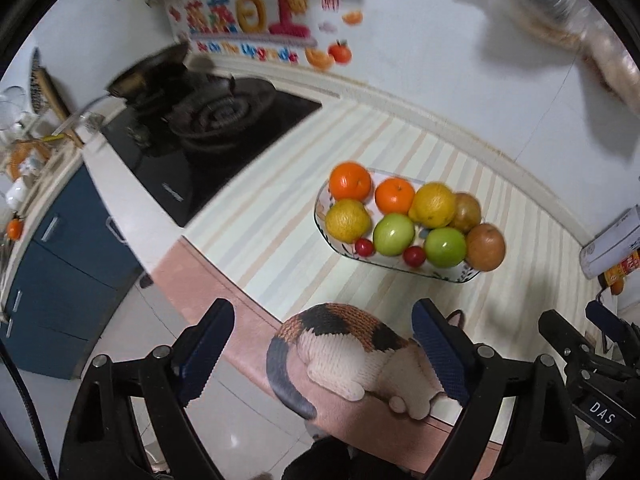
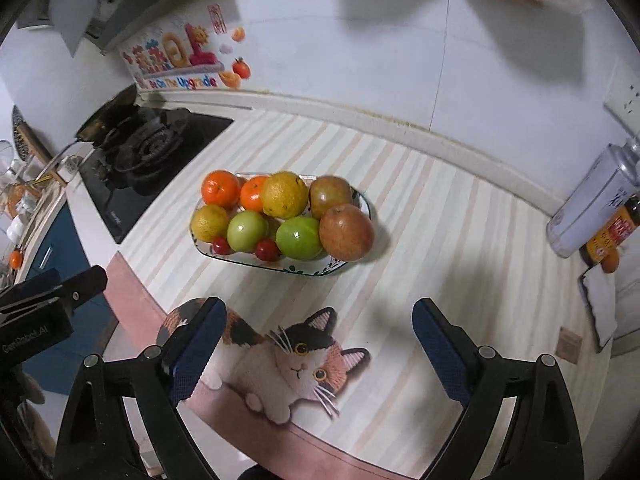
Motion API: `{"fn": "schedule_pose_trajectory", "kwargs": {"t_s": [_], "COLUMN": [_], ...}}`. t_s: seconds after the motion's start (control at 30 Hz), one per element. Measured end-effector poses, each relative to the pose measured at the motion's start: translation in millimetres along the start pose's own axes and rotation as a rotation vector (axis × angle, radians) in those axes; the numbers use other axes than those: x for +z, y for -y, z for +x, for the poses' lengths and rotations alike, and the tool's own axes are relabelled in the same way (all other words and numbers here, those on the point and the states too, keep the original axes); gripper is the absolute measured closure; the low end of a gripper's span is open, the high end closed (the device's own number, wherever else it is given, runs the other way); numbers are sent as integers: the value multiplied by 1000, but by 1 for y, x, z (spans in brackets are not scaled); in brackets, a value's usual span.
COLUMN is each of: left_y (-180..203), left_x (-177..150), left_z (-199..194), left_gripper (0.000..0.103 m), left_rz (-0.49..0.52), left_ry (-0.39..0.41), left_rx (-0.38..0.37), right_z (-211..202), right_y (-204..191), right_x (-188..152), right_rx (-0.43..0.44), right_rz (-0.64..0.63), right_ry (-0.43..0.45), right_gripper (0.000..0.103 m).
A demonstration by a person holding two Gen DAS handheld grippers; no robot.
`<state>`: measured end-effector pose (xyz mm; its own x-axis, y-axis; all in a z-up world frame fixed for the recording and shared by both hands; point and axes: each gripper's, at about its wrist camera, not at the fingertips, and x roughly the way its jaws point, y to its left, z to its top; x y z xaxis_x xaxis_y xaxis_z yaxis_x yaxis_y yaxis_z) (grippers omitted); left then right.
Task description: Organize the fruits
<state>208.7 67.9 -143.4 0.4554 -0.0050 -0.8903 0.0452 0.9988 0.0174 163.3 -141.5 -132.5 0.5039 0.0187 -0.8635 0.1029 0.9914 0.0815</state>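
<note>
Home kitchen: gas stove (image 1: pixel 212 116) in counter (blue cabinets (image 1: pixel 60 264) below), wall stickers (image 2: pixel 176 60).

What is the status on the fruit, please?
Left gripper open, empty. Right gripper open, empty. Fruit all in the dish, untouched. Nothing in the way.

Even indoor light, blurred edges, fisheye warping

The left gripper (image 1: pixel 324 356) hangs with its two blue-padded fingers (image 1: pixel 206 354) spread wide, nothing between them. The right gripper (image 2: pixel 316 350) is likewise spread wide and empty, its fingers (image 2: pixel 440 350) pointing forward. The two sit side by side, each showing at the edge of the other's view
</note>
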Motion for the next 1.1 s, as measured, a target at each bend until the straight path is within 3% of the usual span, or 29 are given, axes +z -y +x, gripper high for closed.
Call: {"fn": "schedule_pose_trajectory", "kwargs": {"t_s": [0.37,0.67,1.1], "left_y": [24,34,34], "left_x": [-47,-83,-108], "left_z": [-119,-195,-239], "left_gripper": [12,12,12], "left_rz": [-48,-64,-14], "left_ry": [173,265,322], "left_rx": [18,-5,10], "right_z": [-132,-209,-267], "right_y": [14,26,22], "right_x": [-31,-53,-77], "right_rx": [61,53,72], "right_rz": [-95,-114,-116], "right_ry": [142,196,246], "right_gripper": [7,7,7]}}
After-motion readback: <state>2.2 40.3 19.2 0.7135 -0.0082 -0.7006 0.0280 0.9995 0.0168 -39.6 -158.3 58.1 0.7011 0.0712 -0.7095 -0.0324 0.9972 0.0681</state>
